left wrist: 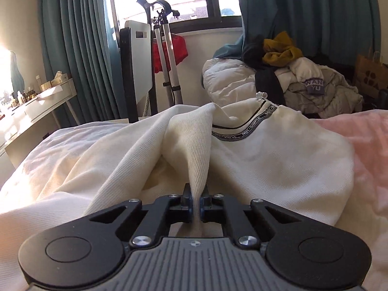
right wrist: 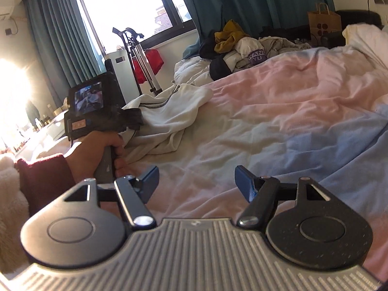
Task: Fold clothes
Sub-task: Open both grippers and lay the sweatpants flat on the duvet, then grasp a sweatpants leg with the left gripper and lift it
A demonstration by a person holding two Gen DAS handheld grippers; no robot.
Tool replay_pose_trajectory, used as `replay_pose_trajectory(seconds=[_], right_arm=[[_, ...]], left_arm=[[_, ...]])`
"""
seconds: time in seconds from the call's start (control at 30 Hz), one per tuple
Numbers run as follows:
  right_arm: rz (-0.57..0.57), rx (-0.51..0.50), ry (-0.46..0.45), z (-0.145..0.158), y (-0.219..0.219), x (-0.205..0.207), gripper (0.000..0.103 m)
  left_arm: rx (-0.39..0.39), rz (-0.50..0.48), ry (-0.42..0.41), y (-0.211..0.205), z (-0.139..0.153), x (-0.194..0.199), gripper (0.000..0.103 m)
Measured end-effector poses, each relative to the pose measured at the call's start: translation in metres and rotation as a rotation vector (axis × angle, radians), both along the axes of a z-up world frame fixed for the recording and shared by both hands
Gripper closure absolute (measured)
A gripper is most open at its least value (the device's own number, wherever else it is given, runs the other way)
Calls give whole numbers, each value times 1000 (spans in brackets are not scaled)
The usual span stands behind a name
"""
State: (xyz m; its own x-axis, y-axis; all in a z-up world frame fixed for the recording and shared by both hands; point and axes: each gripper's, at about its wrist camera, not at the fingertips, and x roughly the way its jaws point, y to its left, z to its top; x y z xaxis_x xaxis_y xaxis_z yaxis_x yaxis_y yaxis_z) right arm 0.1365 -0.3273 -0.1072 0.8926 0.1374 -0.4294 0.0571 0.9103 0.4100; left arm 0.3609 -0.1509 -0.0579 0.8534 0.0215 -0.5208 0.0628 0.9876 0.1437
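Note:
A cream white garment (left wrist: 266, 160) with a black and grey lettered band lies crumpled on the bed. My left gripper (left wrist: 196, 202) is shut on a raised fold of this garment, the cloth pinched between its pads. In the right wrist view the garment (right wrist: 174, 111) lies at the bed's left side, and the left gripper (right wrist: 131, 118) is held there in a hand with a dark red sleeve. My right gripper (right wrist: 196, 184) is open and empty, low over the bare bedsheet, apart from the garment.
The bed has a pink, white and blue sheet (right wrist: 291, 111). A pile of mixed clothes (right wrist: 242, 46) lies at its far edge below teal curtains. A tripod (right wrist: 143, 60), a white appliance and a brown paper bag (right wrist: 323, 21) stand behind. A desk (left wrist: 36, 106) stands at left.

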Motion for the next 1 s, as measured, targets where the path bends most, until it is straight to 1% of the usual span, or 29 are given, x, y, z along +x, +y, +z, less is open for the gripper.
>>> replay_pose_trajectory(seconds=[0.07,0.2,0.33,0.43,0.53,0.63,0.7,0.77,0.87,1.0], right_arm=[[-16,28,-4,-2,-4,1,32],[-50,10,-40,6,-6,-7,32],[-81,0,-69,15,-8,-16,32],[-100,32,-85,22,-14,-25,32],[-113,82,-96,29,-22,-34,30],[-98,170,-79,33,-27,-43,30],[-78,254,-83,36,-31,-53,30],[-71,308,-104,38,-34,-67,30],[-68,346,-99,37,-37,-77,30],[-80,362,-26,25,-36,-69,30]], left_arm=[[-17,-12,-18,3,13,-14,98],[-51,-35,-55,9,38,-41,98],[-99,-161,-97,21,80,-108,98],[-127,-240,-124,39,103,-168,98],[-151,-286,-160,60,114,-222,98],[-224,-300,-176,88,113,-264,98],[-263,-327,-181,104,101,-288,97],[-273,-336,-186,112,82,-308,97],[-287,-348,-188,121,55,-331,97],[-319,-345,-180,127,37,-336,96]])
